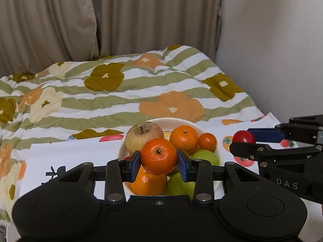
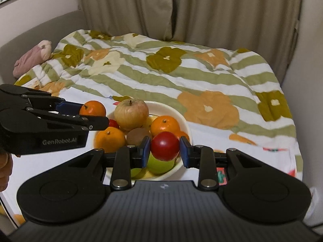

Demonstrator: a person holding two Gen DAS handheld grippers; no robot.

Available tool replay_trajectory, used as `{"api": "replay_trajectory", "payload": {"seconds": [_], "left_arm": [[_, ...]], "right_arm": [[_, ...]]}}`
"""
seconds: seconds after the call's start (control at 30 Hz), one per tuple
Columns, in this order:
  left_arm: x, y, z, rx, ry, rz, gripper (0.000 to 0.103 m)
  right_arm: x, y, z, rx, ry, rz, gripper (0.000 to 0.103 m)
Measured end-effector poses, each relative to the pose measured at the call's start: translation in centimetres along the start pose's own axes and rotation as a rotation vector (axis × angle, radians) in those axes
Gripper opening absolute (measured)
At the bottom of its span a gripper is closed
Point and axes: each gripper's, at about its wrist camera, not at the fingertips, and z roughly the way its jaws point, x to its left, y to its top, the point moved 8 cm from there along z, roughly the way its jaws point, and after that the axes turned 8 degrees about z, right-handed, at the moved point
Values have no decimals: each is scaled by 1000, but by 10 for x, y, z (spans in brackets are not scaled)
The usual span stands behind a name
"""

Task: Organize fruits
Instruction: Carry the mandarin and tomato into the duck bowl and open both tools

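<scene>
A white bowl (image 1: pixel 173 121) (image 2: pixel 185 125) of fruit stands on a white mat. It holds a pale apple (image 1: pixel 141 137) (image 2: pixel 131 115), oranges (image 1: pixel 183 137) (image 2: pixel 164 126), green apples (image 1: pixel 208 157) (image 2: pixel 159 165) and a brown kiwi (image 2: pixel 137 136). Above the bowl's near side my left gripper (image 1: pixel 158 162) (image 2: pixel 91 114) is shut on a tangerine (image 1: pixel 158 156) (image 2: pixel 93 107). My right gripper (image 2: pixel 165 151) (image 1: pixel 243 141) is shut on a red fruit (image 2: pixel 165 146) (image 1: pixel 243 137), held above the bowl's right side.
The mat (image 1: pixel 70 155) with fruit prints lies on a bed covered by a flowered, striped quilt (image 1: pixel 121 92). Beige curtains (image 1: pixel 141 20) hang behind. A pink cloth bundle (image 2: pixel 32 58) lies at the bed's far left. A hand (image 2: pixel 5 165) shows at the left edge.
</scene>
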Motion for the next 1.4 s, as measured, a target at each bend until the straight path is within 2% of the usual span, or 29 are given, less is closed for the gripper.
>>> {"api": "replay_trajectory", "payload": {"seconds": [0.47, 0.5, 0.57, 0.63, 1.03, 1.4], "left_arm": [[3, -7, 56, 77, 97, -29, 44], [3, -7, 56, 76, 102, -30, 46], [4, -5, 54, 67, 113, -28, 71], [5, -3, 48, 45, 119, -22, 81], [15, -18, 11, 42, 143, -70, 84], [25, -33, -10, 57, 209, -123, 84]], "right_arm": [[-9, 4, 52, 55, 100, -57, 46], [-10, 4, 53, 57, 101, -57, 46], [-11, 3, 55, 61, 103, -58, 46], [-11, 3, 56, 62, 104, -57, 46], [-7, 10, 59, 61, 113, -69, 46], [0, 11, 81, 72, 162, -70, 46]]}}
